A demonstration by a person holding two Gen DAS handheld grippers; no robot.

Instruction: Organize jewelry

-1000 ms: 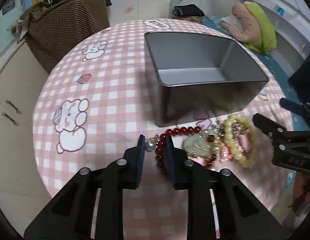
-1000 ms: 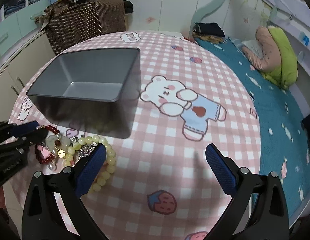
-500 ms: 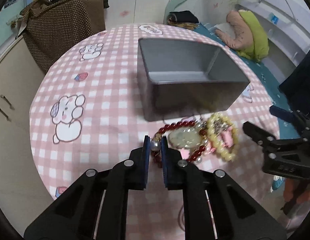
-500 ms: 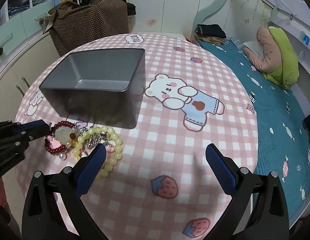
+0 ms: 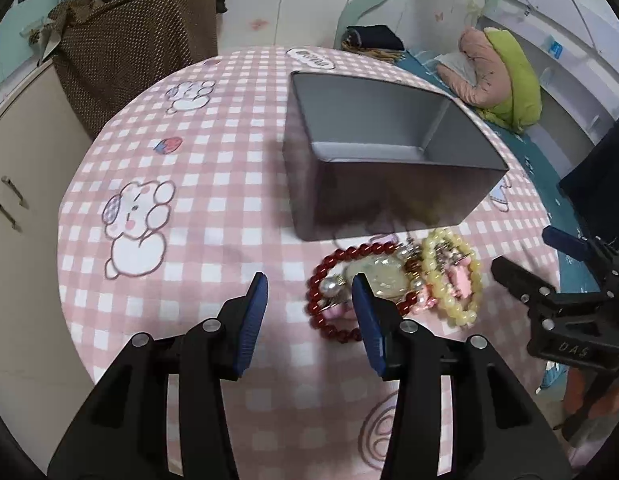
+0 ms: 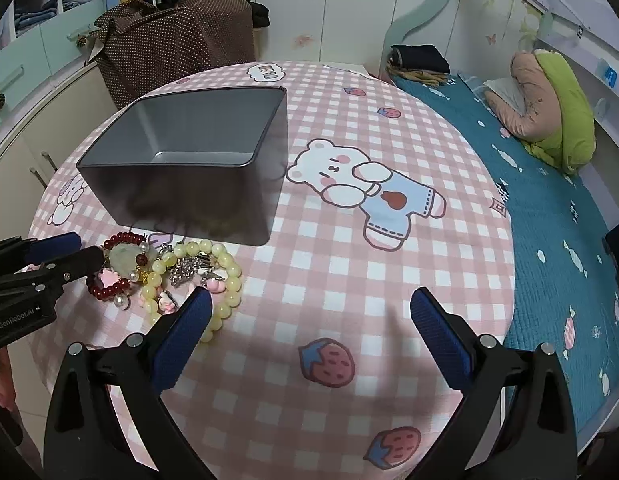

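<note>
Red beads form the nearest piece: a red bead bracelet (image 5: 329, 300) is seen lying on the pink checked tablecloth (image 5: 197, 240), tangled with a pale jade pendant (image 5: 379, 280), a pearl (image 5: 331, 287) and a yellow bead bracelet (image 5: 453, 276). In the left wrist view the heap is spread from about twelve o'clock to two o'clock of the left gripper (image 5: 309, 300), its long axis running roughly nine to three, parallel to the near wall of the grey metal tin (image 5: 389, 196) just beyond it at twelve o'clock.

The left gripper's jaws are opening, and nothing is clamped; the pearl and the left arc of the red beads lie between the blue pads (image 5: 253, 316) without being pressed.

The right gripper (image 6: 309, 320) is held wide open and empty, with the heap at about ten o'clock of it, only the yellow beads passing just beside its left pad.

The left hand is judged the nearer to the red bracelet. A grip across the bead strand, then a lift toward twelve o'clock over the tin's rim, is what the coming move would seem to call for; the tangle may drag neighbouring pieces along.
</note>
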